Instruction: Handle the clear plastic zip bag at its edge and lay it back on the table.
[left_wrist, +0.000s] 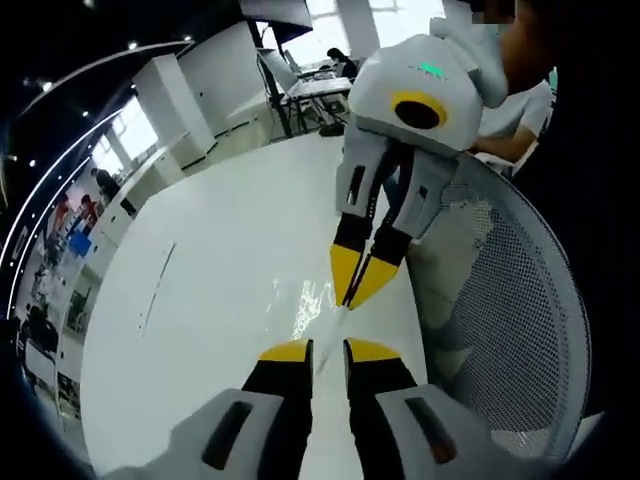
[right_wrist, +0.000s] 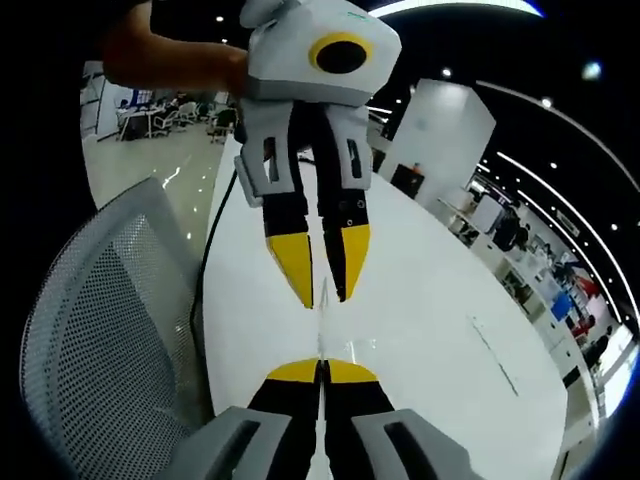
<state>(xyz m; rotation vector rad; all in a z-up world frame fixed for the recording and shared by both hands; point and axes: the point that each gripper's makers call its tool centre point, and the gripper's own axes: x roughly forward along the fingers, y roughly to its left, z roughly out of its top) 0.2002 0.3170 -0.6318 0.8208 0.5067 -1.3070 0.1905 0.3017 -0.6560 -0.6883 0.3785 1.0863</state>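
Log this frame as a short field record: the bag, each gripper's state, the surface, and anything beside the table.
bag: clear plastic zip bag, seen as glints between the two grippers, above the table
left gripper: jaws a little apart, the bag's edge runs between them; grip cannot be told
right gripper: jaws shut on the bag's thin edge
facing: the grippers point at each other, tips close
surface: white table, a thin dark line marked on it
beside table: mesh chair
background: open office with desks
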